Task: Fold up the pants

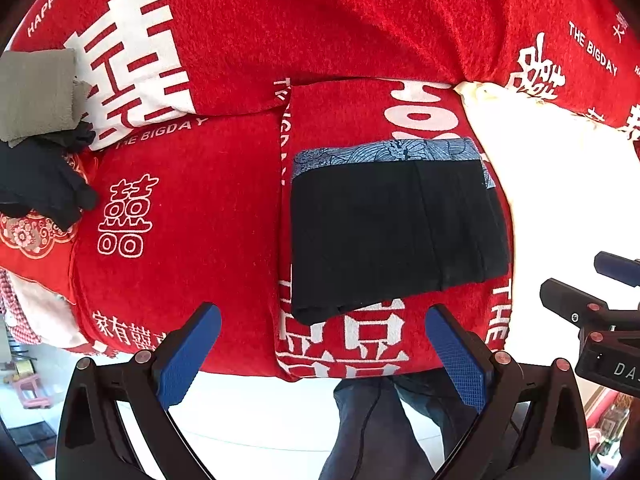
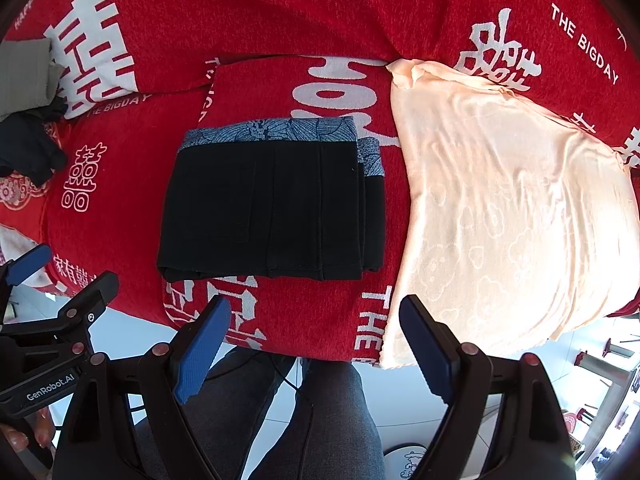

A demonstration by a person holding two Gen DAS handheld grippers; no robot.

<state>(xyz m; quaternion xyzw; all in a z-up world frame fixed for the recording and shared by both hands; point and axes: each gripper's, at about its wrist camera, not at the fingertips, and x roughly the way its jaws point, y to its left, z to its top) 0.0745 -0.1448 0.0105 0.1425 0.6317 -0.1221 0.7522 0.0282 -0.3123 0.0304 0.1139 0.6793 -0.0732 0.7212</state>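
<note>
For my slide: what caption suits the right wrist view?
Folded black pants with blue patterned waistband on red printed cover, open right gripper hovering.

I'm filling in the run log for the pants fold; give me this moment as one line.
pants: folded, flat on red cover | left tongs: open, empty | right tongs: open, empty | peach cloth: beside pants

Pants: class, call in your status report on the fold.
Left gripper and right gripper open, empty, hovering short. Black pants folded flat on red cover. Peach cloth alongside; path clear.
</note>
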